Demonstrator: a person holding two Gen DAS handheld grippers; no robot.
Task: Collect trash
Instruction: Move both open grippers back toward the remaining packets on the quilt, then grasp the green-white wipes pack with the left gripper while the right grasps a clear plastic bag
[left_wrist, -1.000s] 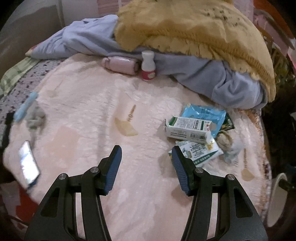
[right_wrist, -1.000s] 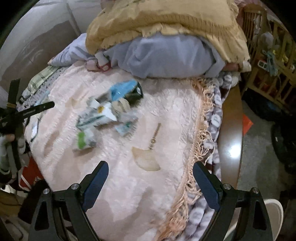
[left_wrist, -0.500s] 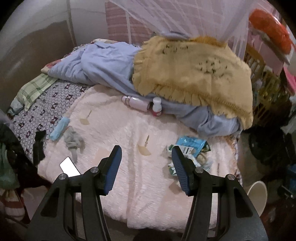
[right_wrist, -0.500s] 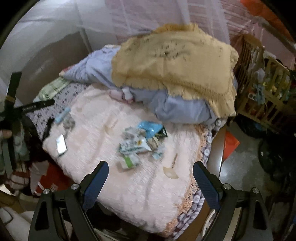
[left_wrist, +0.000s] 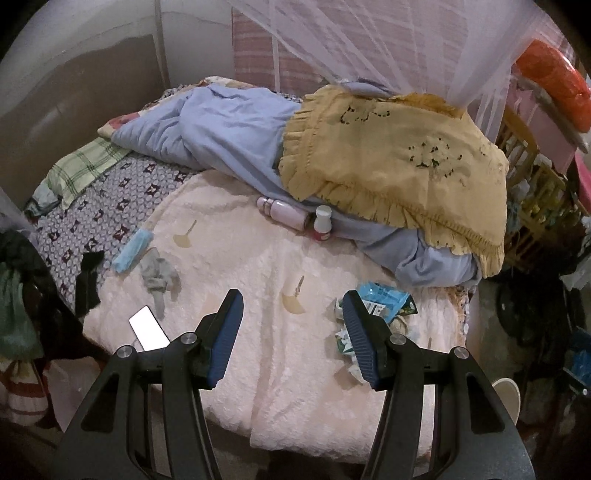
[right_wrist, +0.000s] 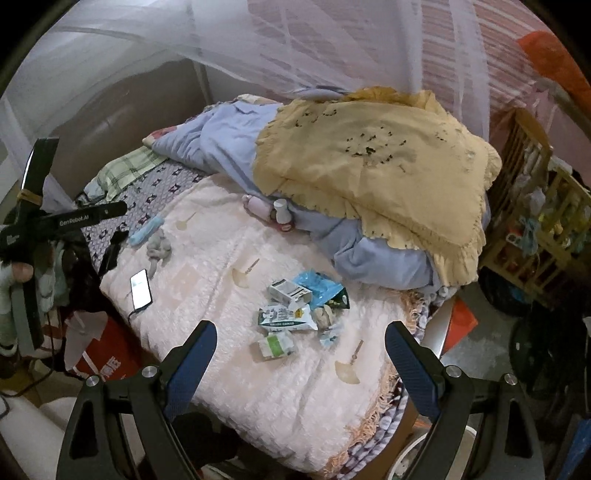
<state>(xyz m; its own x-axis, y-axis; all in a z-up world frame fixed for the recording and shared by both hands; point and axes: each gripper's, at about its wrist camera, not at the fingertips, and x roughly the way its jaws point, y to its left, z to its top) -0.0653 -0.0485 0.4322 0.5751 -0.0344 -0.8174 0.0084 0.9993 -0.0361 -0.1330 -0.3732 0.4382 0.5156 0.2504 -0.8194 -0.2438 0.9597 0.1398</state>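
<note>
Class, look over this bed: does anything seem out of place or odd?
Yes. Crumpled cartons and wrappers lie heaped on the pink blanket near its fringed edge. A phone sits by the opposite edge, close to dropping off.

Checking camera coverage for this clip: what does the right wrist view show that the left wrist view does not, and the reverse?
Only the right wrist view shows the whole trash pile unobstructed, including the green-and-white carton nearest the camera, plus the red bag beside the bed and the left gripper's body seen from the side. Only the left wrist view shows the orange bundle high at the right. Both show the pink blanket, yellow pillow, phone, blue mask, grey sock, and each view's own gripper open and empty: left gripper, right gripper.
</note>
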